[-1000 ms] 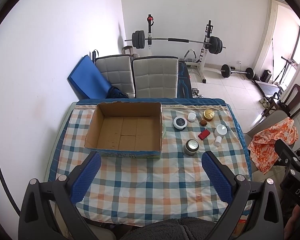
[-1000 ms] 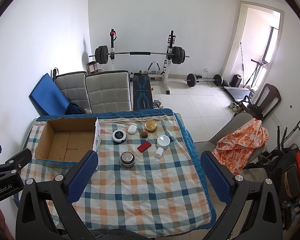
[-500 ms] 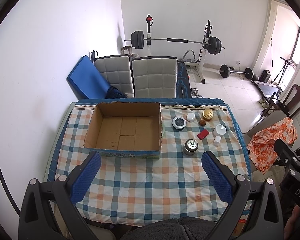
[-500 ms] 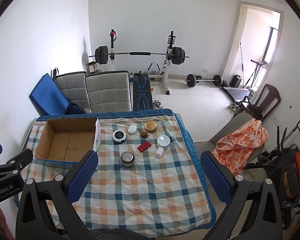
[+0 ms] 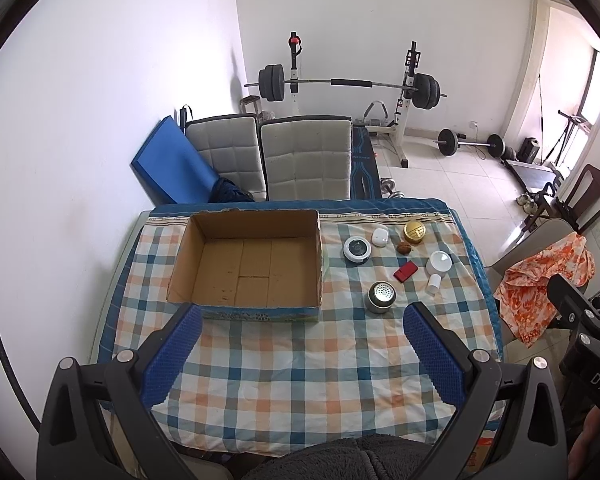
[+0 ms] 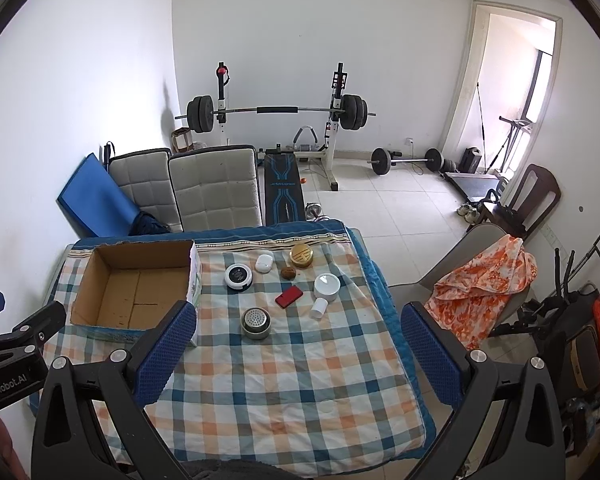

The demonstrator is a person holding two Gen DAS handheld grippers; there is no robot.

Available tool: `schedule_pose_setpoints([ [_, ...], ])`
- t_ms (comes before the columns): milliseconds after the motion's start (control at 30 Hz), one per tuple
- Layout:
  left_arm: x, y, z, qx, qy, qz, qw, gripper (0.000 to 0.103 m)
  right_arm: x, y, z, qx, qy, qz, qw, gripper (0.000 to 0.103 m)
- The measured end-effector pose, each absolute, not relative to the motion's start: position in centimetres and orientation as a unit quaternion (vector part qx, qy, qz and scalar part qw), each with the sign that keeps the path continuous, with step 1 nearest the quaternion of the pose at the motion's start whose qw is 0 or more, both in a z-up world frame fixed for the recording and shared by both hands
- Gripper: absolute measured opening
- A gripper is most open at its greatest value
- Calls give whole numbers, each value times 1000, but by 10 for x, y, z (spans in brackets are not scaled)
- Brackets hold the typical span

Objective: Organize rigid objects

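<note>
Left wrist view: my left gripper [image 5: 302,322] is spread wide, nothing between the blue pads [image 5: 172,356], hovering above the near part of the checked tablecloth [image 5: 300,376]. The cardboard box [image 5: 246,266] sits on the left half of the table, open top, nothing inside that I can see. Its near wall is just beyond my left pad.

Right of the box is the cluster of loose items: steel perforated-top canister [image 5: 380,297] nearest me, red flat case [image 5: 405,271] behind it, small white bottle [image 5: 434,283] on its side, white round lid [image 5: 439,262], black-and-white round device [image 5: 357,249], white earbud case [image 5: 380,237], small brown nut-like object [image 5: 404,247] (too small to identify), gold round tin [image 5: 415,232] farthest back. All apart from each other and outside the box. A piece of the other tool shows at the right edge.

Right wrist view: right gripper [image 6: 298,322] also fully parted and holding nothing, above the table's near right area. From here the canister [image 6: 255,322] lies roughly between the fingers but well beyond them. Box [image 6: 134,286] to the left; the left finger overlaps its near right corner in frame. Red case [image 6: 289,296], bottle [image 6: 319,307], lid [image 6: 326,286], round device [image 6: 238,276], earbud case [image 6: 264,263], gold tin [image 6: 302,255] fan out behind the canister.
</note>
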State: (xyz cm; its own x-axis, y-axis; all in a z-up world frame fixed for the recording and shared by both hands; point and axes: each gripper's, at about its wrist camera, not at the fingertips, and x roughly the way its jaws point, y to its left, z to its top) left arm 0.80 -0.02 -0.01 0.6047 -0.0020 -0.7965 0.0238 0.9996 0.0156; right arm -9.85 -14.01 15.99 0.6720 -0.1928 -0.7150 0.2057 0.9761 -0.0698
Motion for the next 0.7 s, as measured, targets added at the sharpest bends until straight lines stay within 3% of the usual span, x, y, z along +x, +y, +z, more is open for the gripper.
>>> schedule_pose_setpoints([
  [333, 37, -13, -12, 9, 474, -29, 880, 103, -78, -158, 140, 34, 416, -112, 902, 103],
  [700, 132, -71, -118, 20, 562, -50, 825, 103, -1, -230, 35, 73, 525, -129, 838, 103],
])
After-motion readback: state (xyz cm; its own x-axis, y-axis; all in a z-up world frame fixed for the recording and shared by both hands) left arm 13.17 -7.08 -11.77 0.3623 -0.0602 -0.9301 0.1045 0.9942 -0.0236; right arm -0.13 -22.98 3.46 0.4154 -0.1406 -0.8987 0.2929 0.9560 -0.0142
